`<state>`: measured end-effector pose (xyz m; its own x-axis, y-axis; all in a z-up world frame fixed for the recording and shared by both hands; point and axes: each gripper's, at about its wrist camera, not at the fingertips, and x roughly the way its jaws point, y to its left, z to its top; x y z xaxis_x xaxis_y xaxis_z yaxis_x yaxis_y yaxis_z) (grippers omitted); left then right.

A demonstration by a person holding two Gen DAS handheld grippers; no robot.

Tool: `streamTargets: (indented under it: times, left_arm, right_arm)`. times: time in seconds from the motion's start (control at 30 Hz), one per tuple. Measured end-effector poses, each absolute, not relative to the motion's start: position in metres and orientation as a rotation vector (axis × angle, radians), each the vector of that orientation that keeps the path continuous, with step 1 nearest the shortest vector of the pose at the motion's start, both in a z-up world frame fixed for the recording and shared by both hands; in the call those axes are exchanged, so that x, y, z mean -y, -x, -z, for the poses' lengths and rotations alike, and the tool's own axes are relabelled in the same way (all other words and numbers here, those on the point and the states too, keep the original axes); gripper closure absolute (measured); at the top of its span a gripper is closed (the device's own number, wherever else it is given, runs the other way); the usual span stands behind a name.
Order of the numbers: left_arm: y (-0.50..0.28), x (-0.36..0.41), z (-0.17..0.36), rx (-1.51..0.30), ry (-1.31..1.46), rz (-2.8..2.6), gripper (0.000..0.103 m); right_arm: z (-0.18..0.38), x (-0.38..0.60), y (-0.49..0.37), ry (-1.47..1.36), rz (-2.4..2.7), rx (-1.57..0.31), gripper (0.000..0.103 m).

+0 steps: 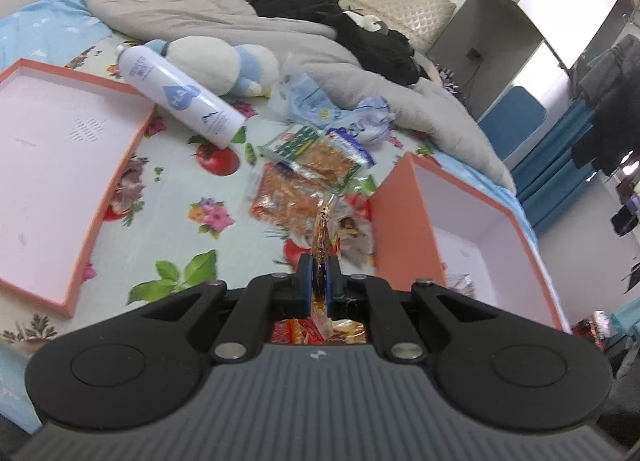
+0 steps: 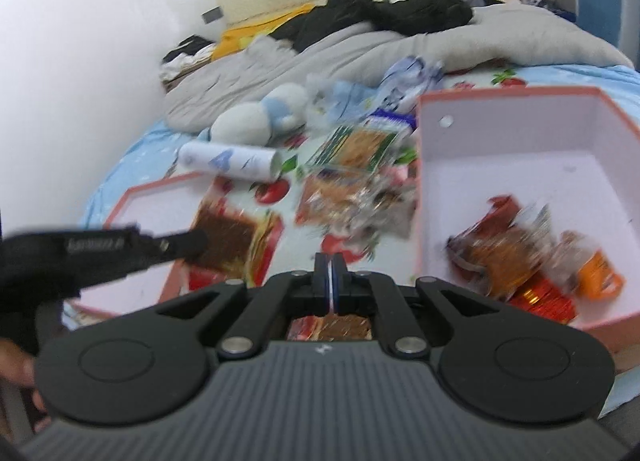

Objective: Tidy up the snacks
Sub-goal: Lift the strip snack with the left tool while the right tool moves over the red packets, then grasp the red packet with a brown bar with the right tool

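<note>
On a bed spread with a flowered sheet [image 1: 168,197], a shallow orange box lid [image 1: 60,165] lies open at far left, a white spray can [image 1: 180,95] and a plush toy [image 1: 216,65] just beyond it. At centre, loose snack packets [image 1: 308,165] lie heaped on the sheet beside the deep orange box [image 1: 404,221] at right, which the right wrist view shows already holding several red and orange packets [image 2: 520,261]. The left gripper [image 1: 319,281] is pinched tight on the thin edge of a snack packet [image 2: 228,241], which hangs over the lid. The right gripper [image 2: 334,281] is closed too, and a packet shows just beneath it, though whether it grips that cannot be told. With so slight a pinch on slick film, the packet could slip free or swing short of the box, landing back on the sheet
</note>
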<state>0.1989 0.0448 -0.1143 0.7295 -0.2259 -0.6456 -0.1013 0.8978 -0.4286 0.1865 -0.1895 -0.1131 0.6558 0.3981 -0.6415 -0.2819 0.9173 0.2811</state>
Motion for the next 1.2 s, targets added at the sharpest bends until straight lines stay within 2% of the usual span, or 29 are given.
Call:
streamTargets:
  times: [0.1, 0.13, 0.17, 0.23, 0.4, 0.47, 0.87, 1.2]
  left_arm:
    - [-0.191, -0.053, 0.127, -0.772, 0.467, 0.048, 0.096]
    - [-0.188, -0.056, 0.131, -0.779, 0.464, 0.038, 0.096]
    - [-0.185, -0.059, 0.136, -0.785, 0.461, 0.027, 0.096]
    - [-0.181, -0.066, 0.145, -0.801, 0.467, 0.011, 0.096]
    - [-0.171, -0.084, 0.164, -0.831, 0.495, -0.017, 0.096]
    - [-0.169, -0.088, 0.169, -0.840, 0.502, -0.021, 0.096]
    - [-0.164, -0.089, 0.174, -0.842, 0.504, -0.013, 0.096]
    - [-0.167, -0.086, 0.168, -0.843, 0.488, -0.012, 0.096]
  right_arm:
    - [0.141, 0.171, -0.180, -0.104, -0.376, -0.782, 0.093]
    - [0.150, 0.167, -0.179, -0.100, -0.375, -0.793, 0.085]
    - [0.160, 0.163, -0.178, -0.103, -0.375, -0.803, 0.070]
    - [0.177, 0.155, -0.177, -0.097, -0.360, -0.821, 0.062]
    - [0.205, 0.139, -0.179, -0.067, -0.324, -0.818, 0.062]
    - [0.213, 0.136, -0.179, -0.043, -0.285, -0.801, 0.045]
    - [0.237, 0.126, -0.186, 0.030, -0.211, -0.778, 0.049]
    - [0.226, 0.125, -0.191, 0.016, -0.220, -0.824, 0.052]
